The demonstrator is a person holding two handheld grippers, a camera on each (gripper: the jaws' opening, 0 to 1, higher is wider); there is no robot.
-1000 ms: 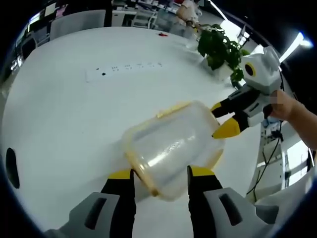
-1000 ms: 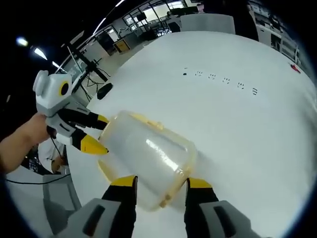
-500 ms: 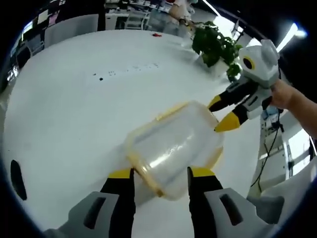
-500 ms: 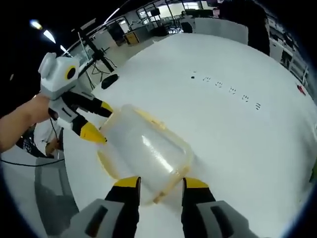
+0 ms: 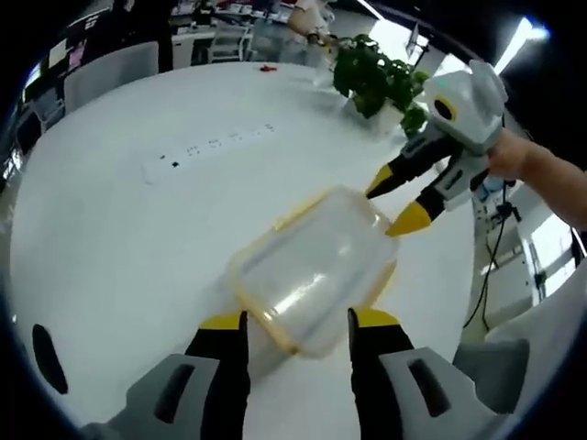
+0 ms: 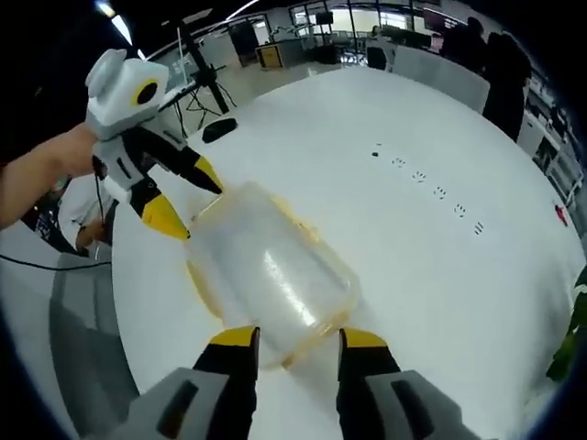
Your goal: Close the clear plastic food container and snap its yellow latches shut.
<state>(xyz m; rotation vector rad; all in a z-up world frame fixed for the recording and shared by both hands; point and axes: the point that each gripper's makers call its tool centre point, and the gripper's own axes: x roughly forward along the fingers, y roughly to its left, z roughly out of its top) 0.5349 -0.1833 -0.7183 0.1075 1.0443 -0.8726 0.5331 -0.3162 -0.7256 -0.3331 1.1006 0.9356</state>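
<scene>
One clear plastic container (image 5: 316,270) (image 6: 266,275), rounded and glossy with a yellow rim, lay on its side at centre frame on a round white table (image 5: 110,238) (image 6: 431,266). Two grippers flanked it, jaws apart: the left gripper (image 5: 293,323) (image 6: 188,202) at one end, the right gripper (image 5: 393,203) (image 6: 292,337) at the other. One white power strip (image 5: 206,149) (image 6: 426,186) lay well apart across bare tabletop, one green plant (image 5: 376,78) at the upper-right edge.

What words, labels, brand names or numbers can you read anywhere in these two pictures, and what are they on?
None can be read.
The clear plastic food container bears no visible label or print.
The white power strip on the table has only dark socket marks, too small to hold any text.
The grippers' white housings, left gripper and right gripper, show no lettering.
</scene>
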